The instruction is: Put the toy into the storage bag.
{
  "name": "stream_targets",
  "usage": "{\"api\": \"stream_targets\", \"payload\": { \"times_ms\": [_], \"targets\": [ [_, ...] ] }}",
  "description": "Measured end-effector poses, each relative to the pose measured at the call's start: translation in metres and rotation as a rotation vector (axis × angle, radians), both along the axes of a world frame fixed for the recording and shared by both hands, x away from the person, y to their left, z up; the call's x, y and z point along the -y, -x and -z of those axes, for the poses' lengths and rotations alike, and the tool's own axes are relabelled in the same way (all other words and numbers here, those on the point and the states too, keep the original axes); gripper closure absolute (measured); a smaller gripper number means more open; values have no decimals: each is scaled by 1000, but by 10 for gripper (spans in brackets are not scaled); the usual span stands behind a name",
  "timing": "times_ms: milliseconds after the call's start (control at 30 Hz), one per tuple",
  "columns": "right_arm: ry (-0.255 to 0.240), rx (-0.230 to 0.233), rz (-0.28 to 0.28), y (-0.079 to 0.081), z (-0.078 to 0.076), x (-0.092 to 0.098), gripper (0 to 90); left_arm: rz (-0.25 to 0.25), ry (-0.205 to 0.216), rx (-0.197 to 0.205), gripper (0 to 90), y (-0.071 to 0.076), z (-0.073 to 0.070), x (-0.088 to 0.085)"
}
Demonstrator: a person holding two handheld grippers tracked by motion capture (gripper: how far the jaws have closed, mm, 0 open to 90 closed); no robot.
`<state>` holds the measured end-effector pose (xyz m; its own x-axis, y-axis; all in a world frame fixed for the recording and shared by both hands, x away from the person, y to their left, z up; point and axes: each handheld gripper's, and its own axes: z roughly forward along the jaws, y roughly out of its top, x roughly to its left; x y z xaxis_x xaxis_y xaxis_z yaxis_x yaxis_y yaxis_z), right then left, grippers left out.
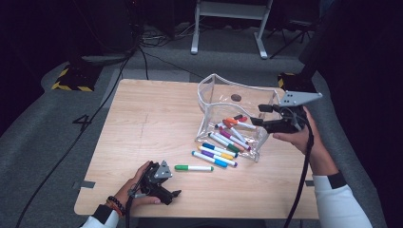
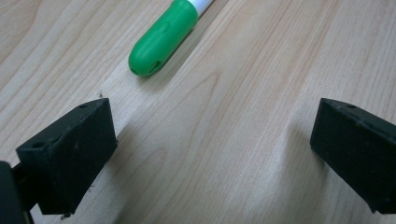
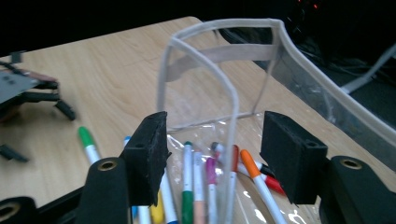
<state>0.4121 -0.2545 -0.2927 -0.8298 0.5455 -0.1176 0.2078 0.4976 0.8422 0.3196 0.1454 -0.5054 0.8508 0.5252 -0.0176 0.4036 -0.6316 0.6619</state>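
Your left tongs rest spread on the light wooden desk, nothing between the jaws; the green-capped white marker lies just ahead of them, apart from the other markers. Your right tongs hover spread and empty at the rim of the clear plastic zip pouch with pale trim, which stands open near the desk's far right with mixed coloured markers inside and a few spilling out of its mouth. Likely step: pick up the green marker and bag it. Slide the left tongs forward so the marker's barrel sits squarely between the jaws, pinch mid-barrel, not the cap. Hold the pouch rim steady with the right tongs so the mouth stays wide. Watch for the marker rolling.
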Motion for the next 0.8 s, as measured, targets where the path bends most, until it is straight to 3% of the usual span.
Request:
{"api": "stream_targets", "payload": {
  "times_ms": [133,367,533,633,800],
  "targets": [
    [-10,44,-34,27,2,0,408,1,0,0,5,0,0,-2],
    [-39,40,-120,58,19,-13,403,-12,0,2,6,1,0,-9],
    [-29,23,-190,74,46,-29,404,-19,-2,2,6,3,0,-11],
    [-34,-16,-227,78,64,-39,403,-24,-2,3,6,4,0,-12],
    [37,-62,-271,73,100,-64,397,-22,-1,2,6,5,0,-14]
  ]
}}
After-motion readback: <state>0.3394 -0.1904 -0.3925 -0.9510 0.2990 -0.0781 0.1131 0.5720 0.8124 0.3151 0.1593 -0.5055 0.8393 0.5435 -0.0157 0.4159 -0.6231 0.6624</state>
